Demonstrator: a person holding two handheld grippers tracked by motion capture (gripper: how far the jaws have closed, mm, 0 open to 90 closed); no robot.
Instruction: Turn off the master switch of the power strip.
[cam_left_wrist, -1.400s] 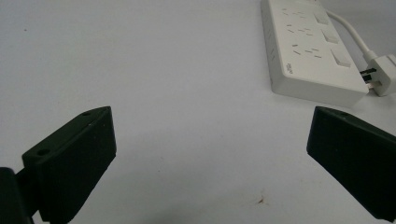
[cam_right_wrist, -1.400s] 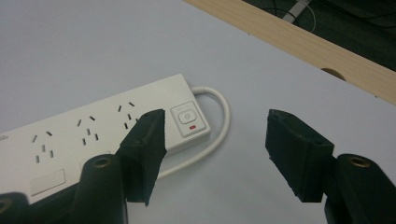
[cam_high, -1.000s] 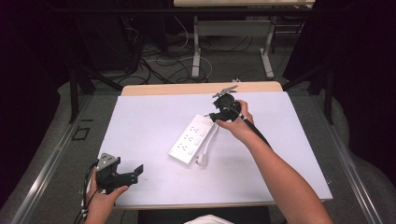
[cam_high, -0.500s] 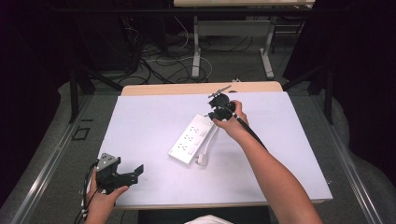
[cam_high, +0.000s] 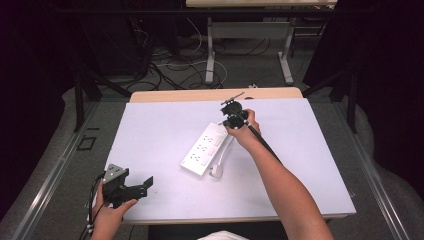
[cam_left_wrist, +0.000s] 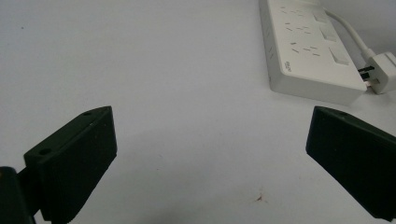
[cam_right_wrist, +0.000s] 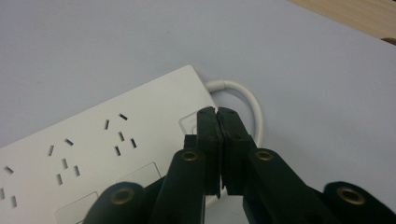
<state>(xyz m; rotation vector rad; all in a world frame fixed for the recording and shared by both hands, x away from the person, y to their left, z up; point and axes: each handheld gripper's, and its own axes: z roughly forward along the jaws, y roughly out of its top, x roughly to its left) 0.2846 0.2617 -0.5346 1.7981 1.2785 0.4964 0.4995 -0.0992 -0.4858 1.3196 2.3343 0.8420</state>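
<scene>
A white power strip (cam_high: 205, 148) lies diagonally in the middle of the white table (cam_high: 160, 125), its short cable looping back to a white plug (cam_high: 217, 171) beside its near end. My right gripper (cam_high: 229, 120) hovers over the strip's far end; its jaws are pressed together with nothing between them, their tips (cam_right_wrist: 218, 113) just above a switch on the strip (cam_right_wrist: 93, 158). My left gripper (cam_high: 142, 185) rests at the table's near left corner, jaws wide apart. In the left gripper view the strip (cam_left_wrist: 308, 46) and plug (cam_left_wrist: 380, 74) lie ahead at the upper right.
A bare wooden strip (cam_high: 215, 94) runs along the table's far edge. Beyond it stand table legs and tangled cables on the floor (cam_high: 170, 60). Metal rails (cam_high: 55, 170) flank the table on both sides.
The right gripper has shifted slightly toward the strip's far end. The left gripper has stayed in place.
</scene>
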